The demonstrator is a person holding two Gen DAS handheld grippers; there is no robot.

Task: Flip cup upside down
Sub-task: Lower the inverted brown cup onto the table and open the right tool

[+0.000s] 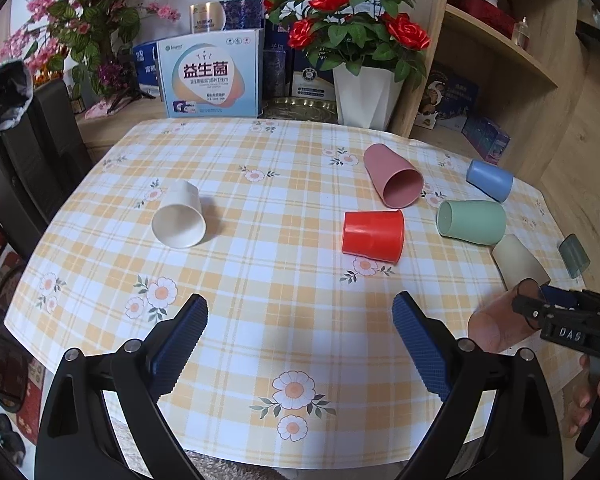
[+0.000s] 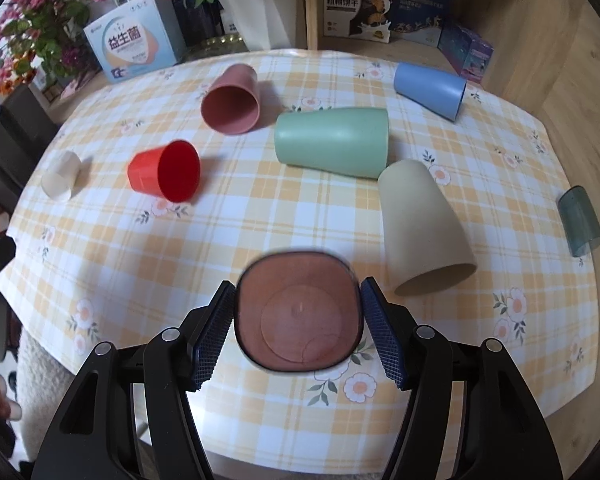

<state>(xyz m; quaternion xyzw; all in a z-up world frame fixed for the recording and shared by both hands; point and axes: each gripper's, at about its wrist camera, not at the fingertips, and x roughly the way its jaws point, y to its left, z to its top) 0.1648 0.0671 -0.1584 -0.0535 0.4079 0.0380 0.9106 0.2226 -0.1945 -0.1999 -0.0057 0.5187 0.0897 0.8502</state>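
Observation:
My right gripper (image 2: 298, 316) is shut on a brown translucent cup (image 2: 296, 312), its flat bottom facing the camera, held over the near edge of the table; the cup is slightly blurred. In the left wrist view the same cup (image 1: 496, 322) and the right gripper (image 1: 540, 312) show at the right edge. My left gripper (image 1: 300, 340) is open and empty above the near middle of the checked tablecloth (image 1: 260, 264).
Several cups lie on their sides: white (image 1: 179, 216), red (image 1: 374, 236), pink (image 1: 394, 180), green (image 2: 332, 140), blue (image 2: 430, 89), beige (image 2: 422, 228), and a dark teal one (image 2: 580, 226) at the right table edge. Boxes, flower pots and a shelf stand behind.

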